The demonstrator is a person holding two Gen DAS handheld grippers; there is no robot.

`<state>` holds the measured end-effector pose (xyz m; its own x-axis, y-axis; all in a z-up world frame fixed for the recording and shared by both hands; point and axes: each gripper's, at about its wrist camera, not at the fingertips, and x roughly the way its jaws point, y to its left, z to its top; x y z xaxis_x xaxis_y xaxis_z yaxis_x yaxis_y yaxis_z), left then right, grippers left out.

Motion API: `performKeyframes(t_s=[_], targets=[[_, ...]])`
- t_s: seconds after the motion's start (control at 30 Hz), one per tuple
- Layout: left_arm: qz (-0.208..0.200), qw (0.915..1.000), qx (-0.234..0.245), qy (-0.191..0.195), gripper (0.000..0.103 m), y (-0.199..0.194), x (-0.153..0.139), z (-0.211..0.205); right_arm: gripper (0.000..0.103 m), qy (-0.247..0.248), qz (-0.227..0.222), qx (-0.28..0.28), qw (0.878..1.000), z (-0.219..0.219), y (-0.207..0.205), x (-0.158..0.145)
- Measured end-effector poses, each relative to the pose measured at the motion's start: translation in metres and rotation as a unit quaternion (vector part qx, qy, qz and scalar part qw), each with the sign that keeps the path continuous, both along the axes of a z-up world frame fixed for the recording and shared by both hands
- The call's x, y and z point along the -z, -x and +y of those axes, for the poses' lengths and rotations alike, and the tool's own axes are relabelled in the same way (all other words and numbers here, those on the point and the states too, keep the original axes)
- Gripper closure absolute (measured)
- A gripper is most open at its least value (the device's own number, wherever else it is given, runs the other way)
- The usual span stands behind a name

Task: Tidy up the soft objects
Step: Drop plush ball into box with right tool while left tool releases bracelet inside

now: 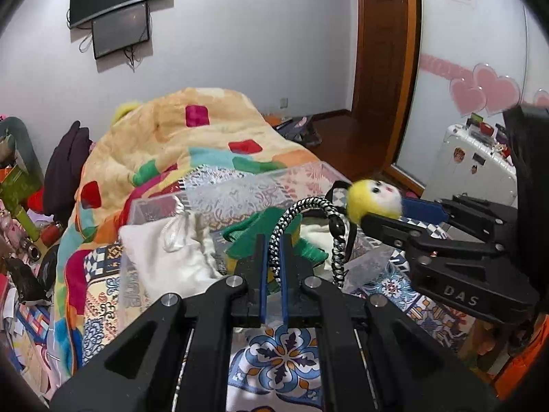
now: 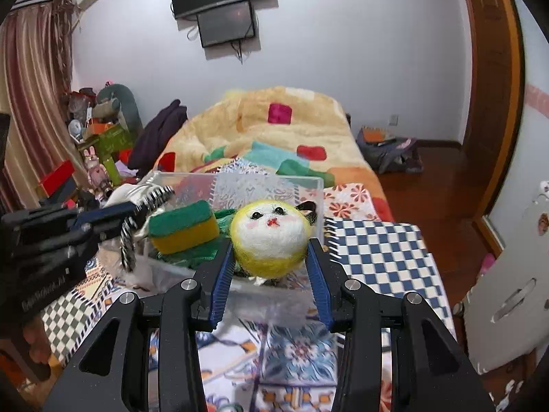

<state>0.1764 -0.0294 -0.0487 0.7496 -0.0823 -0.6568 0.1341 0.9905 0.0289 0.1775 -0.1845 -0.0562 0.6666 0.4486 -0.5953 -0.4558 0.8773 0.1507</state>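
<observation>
A clear plastic box (image 1: 240,189) (image 2: 308,185) stands on the patterned bedspread. In it lie a white drawstring pouch (image 1: 164,254), a green cloth (image 1: 267,226) and a green-and-yellow sponge (image 2: 185,226). My left gripper (image 1: 273,240) is shut on a black-and-white braided cord (image 1: 310,206), held over the box; it shows at the left of the right wrist view (image 2: 137,211). My right gripper (image 2: 271,257) is shut on a yellow-and-white felt ball with a face (image 2: 269,237) (image 1: 374,201), held above the box's near edge.
A rumpled yellow blanket with coloured patches (image 1: 178,137) lies behind the box. A blue-and-white checkered cloth (image 2: 377,250) lies right of the box. Clutter fills the left floor (image 2: 99,151). A white suitcase (image 1: 473,168) stands at right. A bag (image 2: 391,151) sits on the wooden floor.
</observation>
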Motion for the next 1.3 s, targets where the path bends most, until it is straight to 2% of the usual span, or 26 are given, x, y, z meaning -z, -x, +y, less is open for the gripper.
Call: performKeyframes(t_s=[0.17,0.37,0.43,0.67,0.8,0.87,1.13,1.3], targets=[[0.009,0.9999,0.005,-0.004,0.098,-0.006,0.010,-0.004,0.063,0.016,0.019,-0.002,1.000,0.008,-0.008,0.009],[-0.001,0.9999,0.010,0.014,0.093,0.004,0.000,0.002,0.056,0.022,0.034,-0.007,0.999,0.004,-0.003,0.008],[-0.009,0.9996,0.012,0.022,0.089,0.010,-0.007,0.006,0.051,0.021,0.025,-0.004,0.999,0.003,0.000,0.002],[-0.041,0.9981,0.013,0.043,0.085,0.032,-0.033,0.021,0.051,0.020,-0.023,-0.007,1.000,0.002,0.024,-0.027],[-0.046,0.9976,0.013,0.051,0.067,0.046,-0.034,0.029,0.051,0.011,-0.032,-0.011,0.999,0.001,0.037,-0.032],[-0.037,0.9976,0.019,0.055,0.063,0.052,-0.029,0.031,0.051,0.011,-0.029,-0.012,0.999,0.002,0.041,-0.030],[0.017,0.9973,0.046,0.055,0.062,0.060,0.014,0.017,0.051,0.022,-0.015,-0.001,1.000,0.001,0.051,-0.014],[0.062,0.9938,0.077,0.052,0.062,0.052,0.041,0.003,0.051,0.018,-0.014,0.008,1.000,-0.010,0.055,-0.014]])
